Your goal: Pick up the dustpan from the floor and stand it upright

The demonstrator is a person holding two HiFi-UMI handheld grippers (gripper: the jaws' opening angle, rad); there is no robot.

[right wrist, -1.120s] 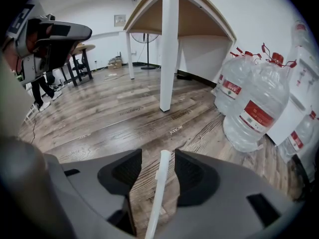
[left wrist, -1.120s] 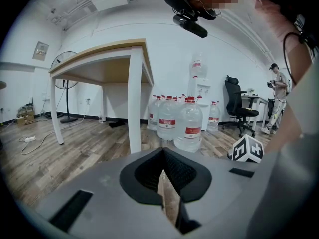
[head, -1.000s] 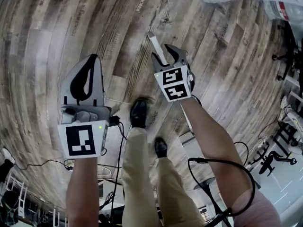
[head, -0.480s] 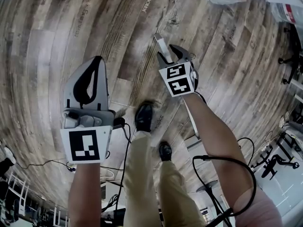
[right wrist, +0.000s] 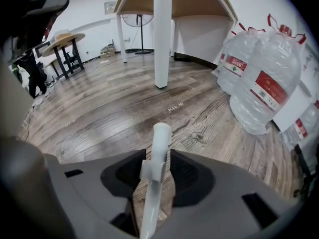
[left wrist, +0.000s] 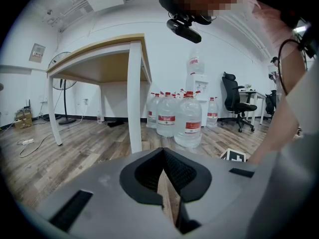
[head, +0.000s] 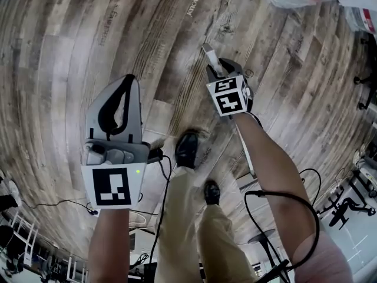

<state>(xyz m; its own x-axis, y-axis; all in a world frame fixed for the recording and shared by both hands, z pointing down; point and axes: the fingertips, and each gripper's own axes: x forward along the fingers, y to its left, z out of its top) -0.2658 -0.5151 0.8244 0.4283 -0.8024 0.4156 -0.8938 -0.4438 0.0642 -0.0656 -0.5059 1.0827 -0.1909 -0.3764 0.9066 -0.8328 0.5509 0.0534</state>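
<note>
Fingers (right wrist: 185, 176) of right gripper (right wrist: 155, 172) pinch dustpan handle (right wrist: 160, 138); floor print (right wrist: 175, 106) reads "KNOW".

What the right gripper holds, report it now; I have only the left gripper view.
Observer: In the right gripper view, the right gripper has its jaws shut on a slim white handle.
Operator: Give me the handle's direction.
Observer: Its free end sticks out past the jaws, over the wooden floor, roughly toward the white table leg.
Operator: Now the head view.
Observer: There a white strip, likely the same handle, continues back beside the right forearm. I cannot make out what is at its far end.
</note>
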